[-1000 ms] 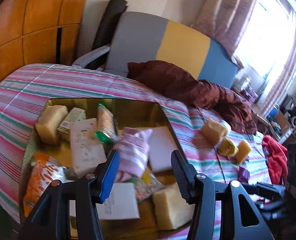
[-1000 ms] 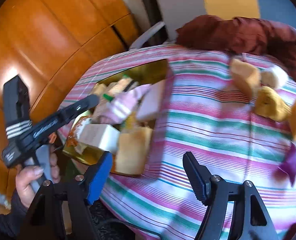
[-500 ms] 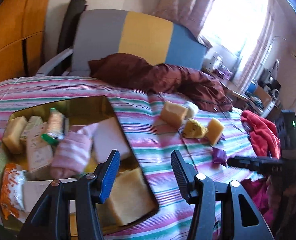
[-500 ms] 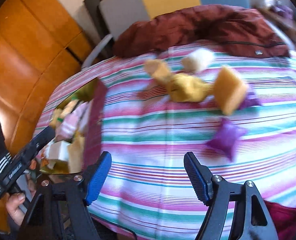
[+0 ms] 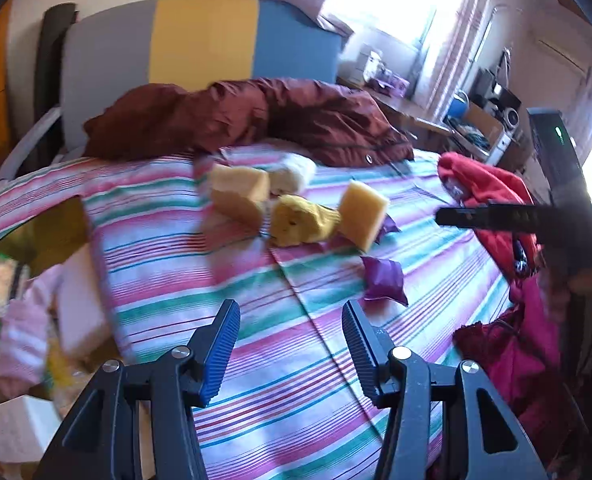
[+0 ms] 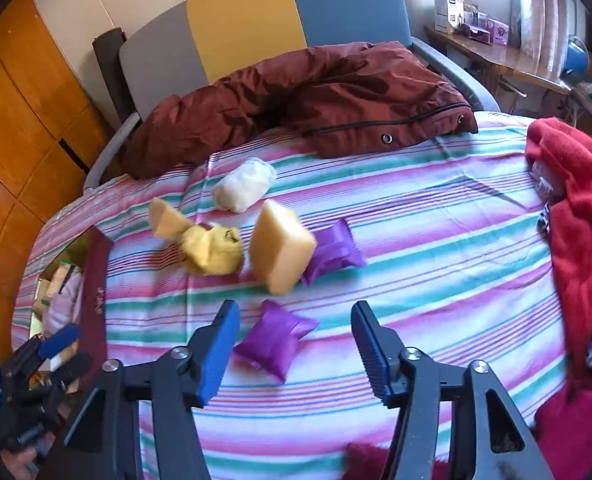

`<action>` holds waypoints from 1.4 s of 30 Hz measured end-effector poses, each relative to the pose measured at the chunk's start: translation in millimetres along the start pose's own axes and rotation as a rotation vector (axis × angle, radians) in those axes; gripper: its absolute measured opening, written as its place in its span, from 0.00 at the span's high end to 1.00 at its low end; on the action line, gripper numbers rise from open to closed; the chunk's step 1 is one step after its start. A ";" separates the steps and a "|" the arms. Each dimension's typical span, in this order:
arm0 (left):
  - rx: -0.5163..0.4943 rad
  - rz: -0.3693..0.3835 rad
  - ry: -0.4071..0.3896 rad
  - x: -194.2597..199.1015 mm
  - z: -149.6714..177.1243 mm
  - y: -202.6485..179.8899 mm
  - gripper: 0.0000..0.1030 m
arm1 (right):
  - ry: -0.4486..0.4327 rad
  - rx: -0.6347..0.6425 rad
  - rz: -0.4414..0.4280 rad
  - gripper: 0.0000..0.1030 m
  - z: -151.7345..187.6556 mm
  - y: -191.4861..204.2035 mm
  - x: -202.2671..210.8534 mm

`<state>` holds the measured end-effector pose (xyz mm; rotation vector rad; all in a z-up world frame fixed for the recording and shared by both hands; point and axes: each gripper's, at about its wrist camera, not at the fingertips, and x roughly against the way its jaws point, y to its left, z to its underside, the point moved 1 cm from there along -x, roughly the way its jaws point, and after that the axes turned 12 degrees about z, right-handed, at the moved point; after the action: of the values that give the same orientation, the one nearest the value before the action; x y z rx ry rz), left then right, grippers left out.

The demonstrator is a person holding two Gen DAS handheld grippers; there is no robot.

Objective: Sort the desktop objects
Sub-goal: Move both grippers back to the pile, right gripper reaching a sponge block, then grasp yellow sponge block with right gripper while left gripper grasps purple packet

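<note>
On the striped cloth lie two yellow sponge blocks (image 6: 280,251) (image 6: 164,218), a crumpled yellow cloth (image 6: 212,250), a white bundle (image 6: 244,189) and two purple packets (image 6: 274,340) (image 6: 331,254). The same group shows in the left wrist view: sponges (image 5: 238,196) (image 5: 361,214), yellow cloth (image 5: 301,222), purple packet (image 5: 383,280). My right gripper (image 6: 294,348) is open and empty, just above the near purple packet. My left gripper (image 5: 292,344) is open and empty over bare cloth.
A gold box (image 5: 56,236) filled with sorted items sits at the left edge; it also shows in the right wrist view (image 6: 92,264). A maroon jacket (image 6: 303,96) lies at the back, red clothing (image 6: 575,200) at the right. A chair (image 6: 256,20) stands behind.
Both grippers have swung right, away from the gold box toward the loose objects. The right gripper now hovers over the near purple packet. Both stay open.
</note>
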<state>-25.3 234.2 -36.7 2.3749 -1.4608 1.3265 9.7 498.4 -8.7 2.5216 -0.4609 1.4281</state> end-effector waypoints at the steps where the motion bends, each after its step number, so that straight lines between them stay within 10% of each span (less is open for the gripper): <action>1: 0.000 0.002 0.008 -4.2 -0.4 -1.5 0.48 | -0.002 0.013 0.004 0.48 -4.0 0.8 -3.7; 30: 0.017 0.045 0.119 -66.7 6.5 -5.5 0.48 | 0.091 0.139 -0.046 0.50 -46.7 27.4 -107.3; 42: -0.006 0.085 0.133 -86.7 -3.6 -16.4 0.48 | 0.057 0.182 -0.066 0.68 -40.6 37.5 -89.0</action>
<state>-31.2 306.0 -87.9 2.1964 -1.5404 1.4659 -79.3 491.7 -63.6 2.5990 -0.2453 1.5780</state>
